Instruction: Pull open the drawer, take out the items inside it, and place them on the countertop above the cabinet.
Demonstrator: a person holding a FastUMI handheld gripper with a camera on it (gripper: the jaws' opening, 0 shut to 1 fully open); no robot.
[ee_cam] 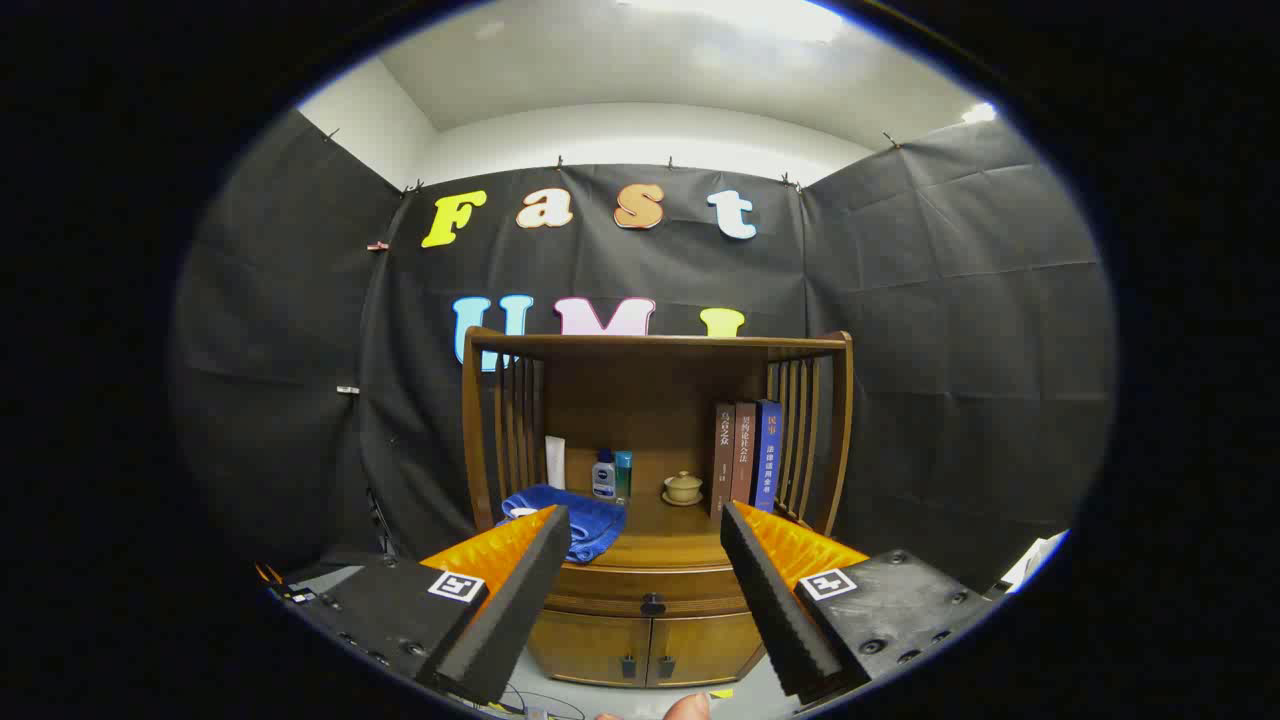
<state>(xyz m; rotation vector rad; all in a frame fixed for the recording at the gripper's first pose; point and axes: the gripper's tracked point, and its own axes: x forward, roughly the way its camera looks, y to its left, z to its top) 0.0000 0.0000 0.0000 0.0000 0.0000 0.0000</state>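
A brown wooden cabinet (655, 420) with slatted sides stands ahead of me against the booth wall. Its drawer (650, 590) is closed, with a dark round knob (652, 604) in the middle of its front, seen between my fingers. The countertop (660, 545) above the drawer carries a blue cloth (570, 520), two small bottles (610, 475), a small lidded cup (684, 488) and three upright books (745, 455). My gripper (645, 520) is open and holds nothing, still some way short of the cabinet. What lies inside the drawer is hidden.
Two small doors (645, 650) with dark handles sit below the drawer. A white object (555, 462) stands at the back left of the countertop. A fingertip (688, 708) shows below the gripper. Cables lie on the pale floor (545, 700) before the cabinet.
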